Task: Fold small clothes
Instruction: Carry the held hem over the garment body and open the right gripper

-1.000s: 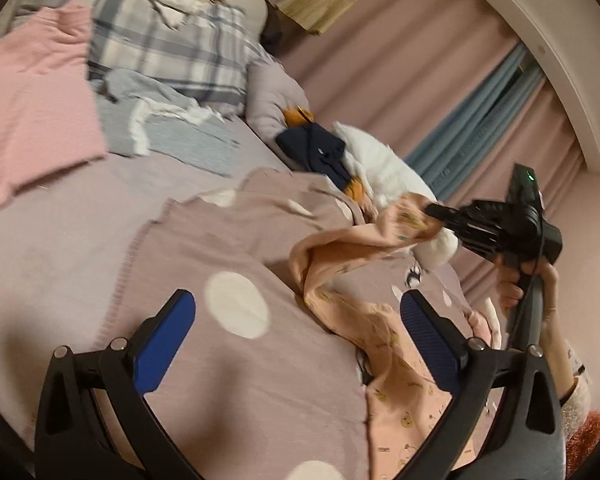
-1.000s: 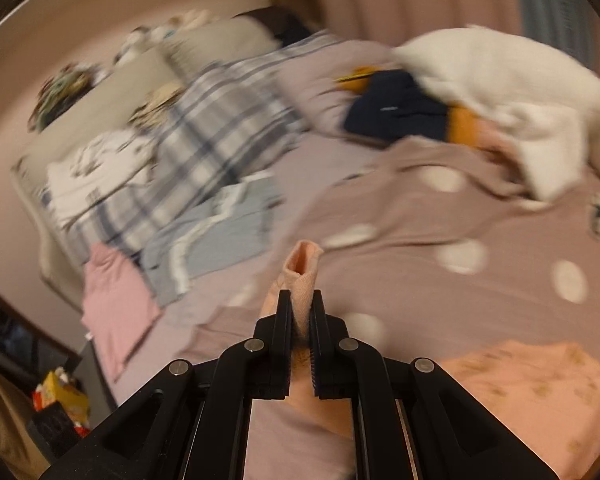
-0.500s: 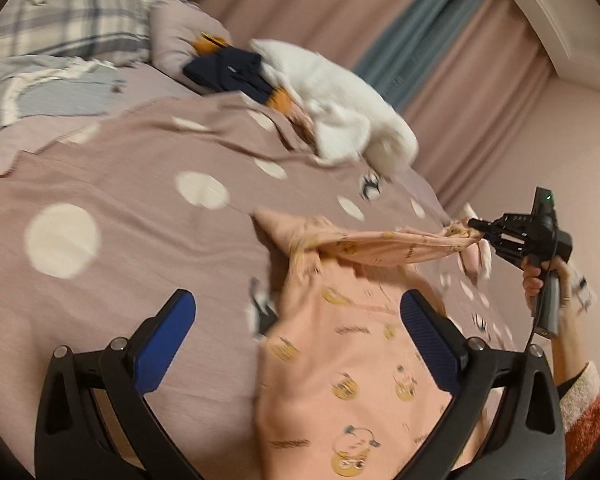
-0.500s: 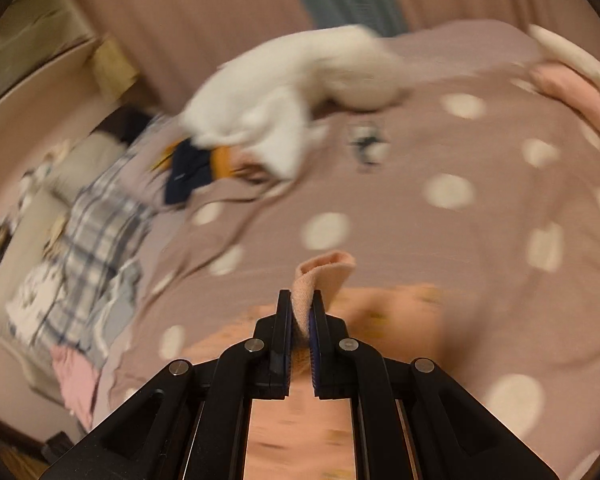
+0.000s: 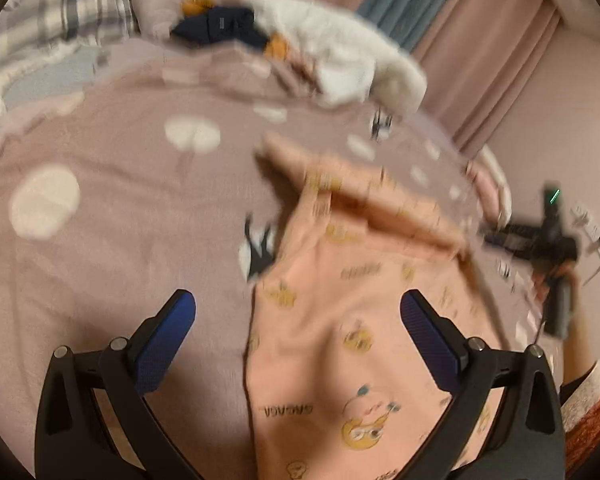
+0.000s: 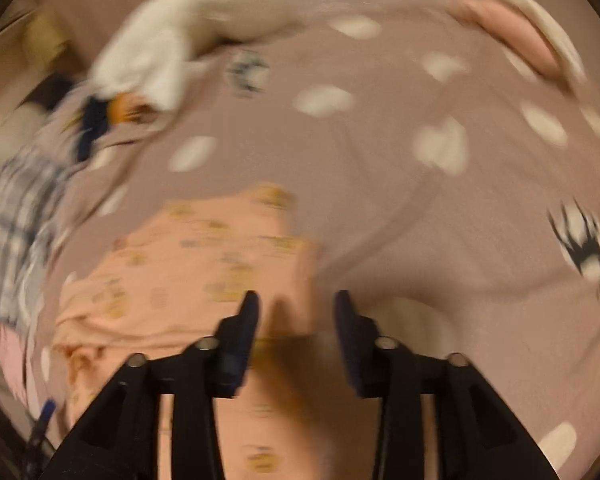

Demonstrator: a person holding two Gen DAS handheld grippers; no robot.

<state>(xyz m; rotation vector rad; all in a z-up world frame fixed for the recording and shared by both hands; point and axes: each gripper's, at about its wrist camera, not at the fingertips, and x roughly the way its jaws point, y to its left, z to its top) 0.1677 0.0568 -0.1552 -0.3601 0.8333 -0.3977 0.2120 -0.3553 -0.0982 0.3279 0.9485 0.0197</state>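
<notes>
A small peach garment with yellow cartoon prints lies on the mauve polka-dot blanket, one sleeve folded across its upper part. My left gripper is open and empty, low over the garment's lower left edge. My right gripper is open just above the garment, with nothing between its fingers. In the left wrist view the right gripper shows blurred at the garment's right side.
A white fluffy garment, a navy and orange item, a plaid cloth and a light blue garment lie at the bed's far side. Pink and blue-grey curtains hang behind. A pink item lies at the blanket's far edge.
My right gripper has opened and let go of the peach sleeve, which now lies folded across the garment. The left gripper has moved closer over the garment.
</notes>
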